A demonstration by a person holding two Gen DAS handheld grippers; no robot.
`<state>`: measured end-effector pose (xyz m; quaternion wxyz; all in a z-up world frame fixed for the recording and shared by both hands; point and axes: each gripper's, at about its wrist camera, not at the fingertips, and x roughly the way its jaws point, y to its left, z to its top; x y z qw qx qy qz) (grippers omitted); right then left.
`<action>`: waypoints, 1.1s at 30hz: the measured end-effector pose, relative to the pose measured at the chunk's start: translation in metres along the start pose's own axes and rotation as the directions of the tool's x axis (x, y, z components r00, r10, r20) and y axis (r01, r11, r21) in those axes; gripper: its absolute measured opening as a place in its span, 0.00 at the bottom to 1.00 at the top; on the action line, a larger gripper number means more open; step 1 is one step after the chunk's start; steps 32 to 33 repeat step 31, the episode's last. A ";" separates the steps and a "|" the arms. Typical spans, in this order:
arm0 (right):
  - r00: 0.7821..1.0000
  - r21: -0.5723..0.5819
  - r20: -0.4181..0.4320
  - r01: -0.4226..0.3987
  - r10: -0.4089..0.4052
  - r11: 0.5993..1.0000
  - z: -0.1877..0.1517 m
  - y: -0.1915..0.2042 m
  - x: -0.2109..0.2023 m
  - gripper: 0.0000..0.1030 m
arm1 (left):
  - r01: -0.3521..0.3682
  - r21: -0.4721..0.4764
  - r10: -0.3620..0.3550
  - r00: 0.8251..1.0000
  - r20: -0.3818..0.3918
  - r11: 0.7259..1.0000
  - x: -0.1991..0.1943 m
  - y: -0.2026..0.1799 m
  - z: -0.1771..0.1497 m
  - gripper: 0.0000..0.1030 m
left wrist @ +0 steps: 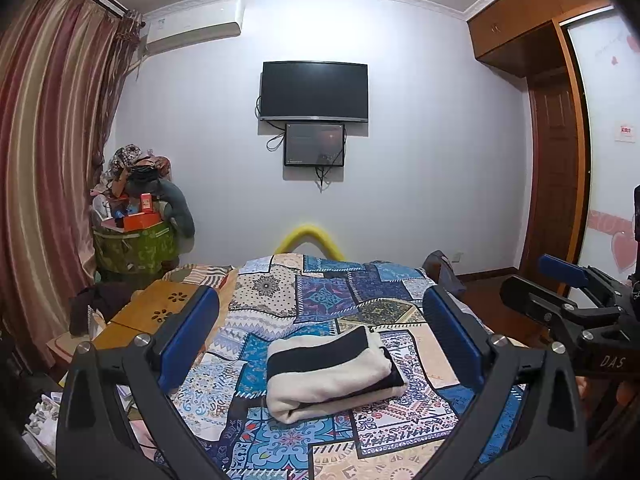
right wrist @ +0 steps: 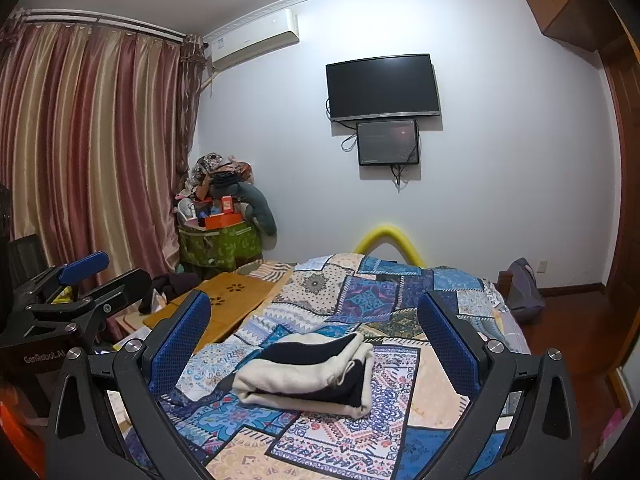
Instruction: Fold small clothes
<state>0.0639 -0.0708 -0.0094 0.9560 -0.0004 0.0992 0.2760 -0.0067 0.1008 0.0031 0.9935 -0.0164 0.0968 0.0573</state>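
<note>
A small cream and black garment (left wrist: 334,374) lies folded into a thick bundle on the patterned bedspread (left wrist: 320,296). My left gripper (left wrist: 320,320) hovers above and short of it, fingers wide open with nothing between them. In the right wrist view the same garment (right wrist: 308,372) sits below my right gripper (right wrist: 314,320), which is also open and holds nothing. The right gripper (left wrist: 568,280) shows at the right edge of the left wrist view. The left gripper (right wrist: 92,272) shows at the left edge of the right wrist view.
A low wooden table (left wrist: 156,312) stands left of the bed with dark clothes (left wrist: 96,304) beside it. A green bag heaped with boxes and cloth (right wrist: 220,220) fills the corner by the curtains (right wrist: 88,152). A wardrobe (left wrist: 560,140) stands at the right.
</note>
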 end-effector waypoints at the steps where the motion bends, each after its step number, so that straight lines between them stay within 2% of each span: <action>1: 1.000 0.000 0.000 -0.001 0.001 1.000 0.000 0.000 0.000 1.00 | 0.001 -0.001 -0.001 1.000 -0.001 1.000 0.000 0.000 0.000 1.00; 18: 1.000 0.005 0.007 0.004 -0.004 1.000 0.003 -0.002 -0.002 1.00 | 0.038 -0.018 -0.038 0.999 -0.022 0.999 0.007 0.003 -0.001 1.00; 33: 1.000 0.013 -0.004 -0.003 0.003 1.000 0.003 -0.004 0.000 1.00 | 0.031 -0.008 -0.031 0.999 -0.028 0.999 0.011 0.001 -0.003 1.00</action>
